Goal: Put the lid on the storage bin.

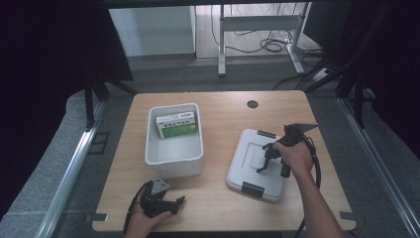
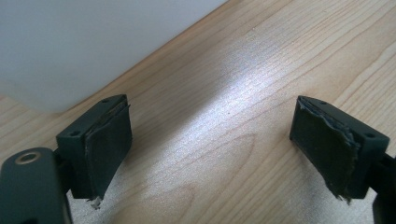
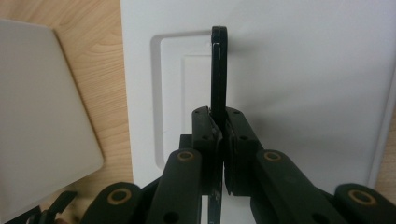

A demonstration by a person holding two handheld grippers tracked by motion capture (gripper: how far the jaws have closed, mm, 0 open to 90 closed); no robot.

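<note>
The right gripper [image 3: 220,126] is found clamped on the thin black handle [image 3: 219,70] raised from the flat grey plastic lid [image 1: 257,166], which lies on the light wooden table [image 1: 218,148] just right of the white plastic bin [image 1: 174,148]. The left gripper [image 2: 210,149] is held spread wide over bare wood, grasping nothing.

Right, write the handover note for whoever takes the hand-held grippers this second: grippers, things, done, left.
Right hand-held gripper: shut on the lid's black handle, which stands upright between its pads.
Left hand-held gripper: open, nothing between the jaws, low over the table near the front edge, in front of the white bin.
White bin: uncovered, left of centre, with a green and white box inside at its far end.
Lid: lying flat on the table to the right of the bin.
Done: box in bin, lid handle gripped.
Left, probably: lift the lid, set it on the bin, close its black clips.
</note>
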